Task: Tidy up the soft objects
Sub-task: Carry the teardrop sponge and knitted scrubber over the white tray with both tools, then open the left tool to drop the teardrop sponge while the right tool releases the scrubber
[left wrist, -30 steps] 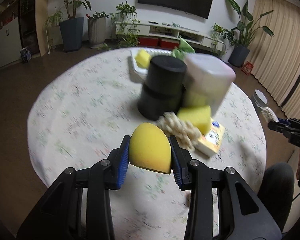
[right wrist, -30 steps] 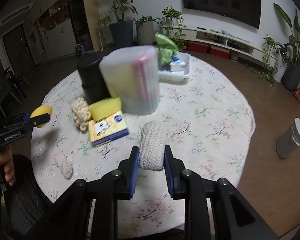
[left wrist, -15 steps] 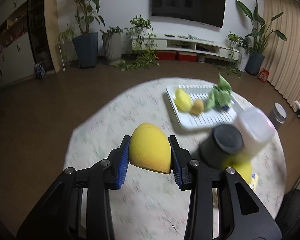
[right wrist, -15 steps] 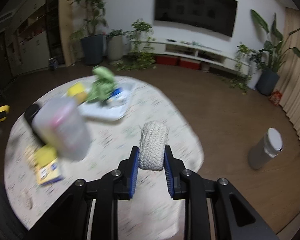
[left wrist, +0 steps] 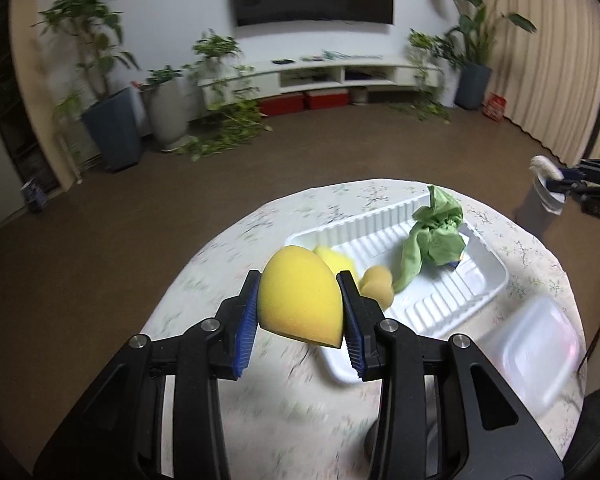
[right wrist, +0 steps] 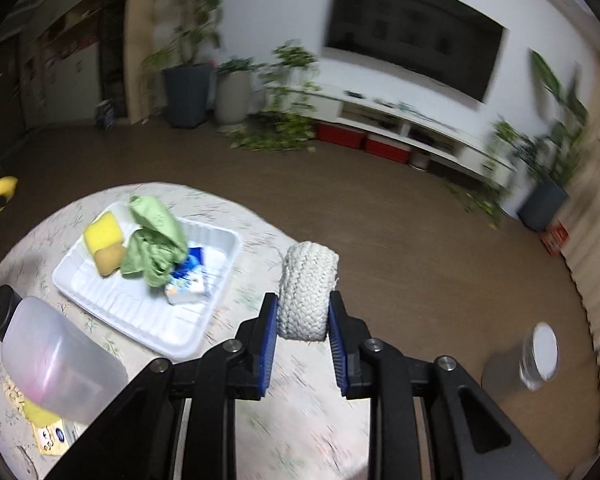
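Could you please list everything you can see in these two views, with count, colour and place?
Egg-shaped sponge: one, yellow, in the left gripper.
Braided rope roll: one, white, in the right gripper.
Tray: one, white, on the table.
Cloth: one, green, crumpled in the tray.
Sponges: two, yellow and tan, in the tray's corner.
Packet: one, blue-white, in the tray.
Lidded tub: one, translucent, beside the tray.
Table: one, floral cloth.
Left gripper: black, blue pads.
Right gripper: same.
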